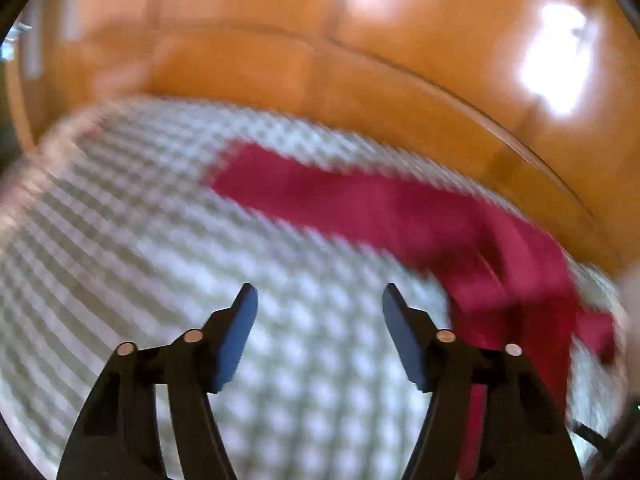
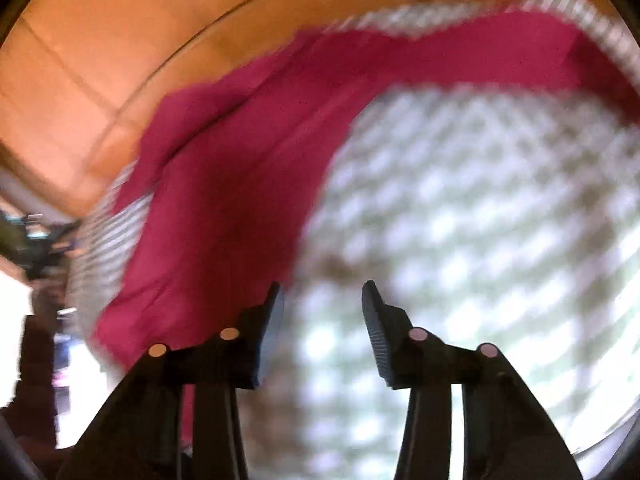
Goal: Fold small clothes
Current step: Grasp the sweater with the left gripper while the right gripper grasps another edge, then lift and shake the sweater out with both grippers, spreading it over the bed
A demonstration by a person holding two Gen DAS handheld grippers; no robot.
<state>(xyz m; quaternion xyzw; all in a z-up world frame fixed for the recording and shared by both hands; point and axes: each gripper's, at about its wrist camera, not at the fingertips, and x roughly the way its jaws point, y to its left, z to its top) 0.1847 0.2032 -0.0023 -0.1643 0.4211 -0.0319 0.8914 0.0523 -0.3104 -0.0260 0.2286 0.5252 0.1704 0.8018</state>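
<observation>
1. Left gripper (image 1: 320,300): fingers spread, holding nothing, above the checked cloth (image 1: 160,240).
2. Right gripper (image 2: 322,298): fingers spread, holding nothing.
3. Red garment (image 1: 400,208) lies on the checked cloth near its far edge; motion blur hides folds and garment type.
4. Orange wooden surface (image 1: 280,20) beyond: unclear.

We read this as a home interior. Evidence: a checked grey-and-white tablecloth (image 1: 140,220) spread over the work surface, and just beyond the cloth's far edge a glossy orange-brown wooden floor or panelling (image 1: 320,60) with visible seams; we cannot tell which. Left of the cloth, blurred dark clutter (image 2: 36,240), not identifiable.
</observation>
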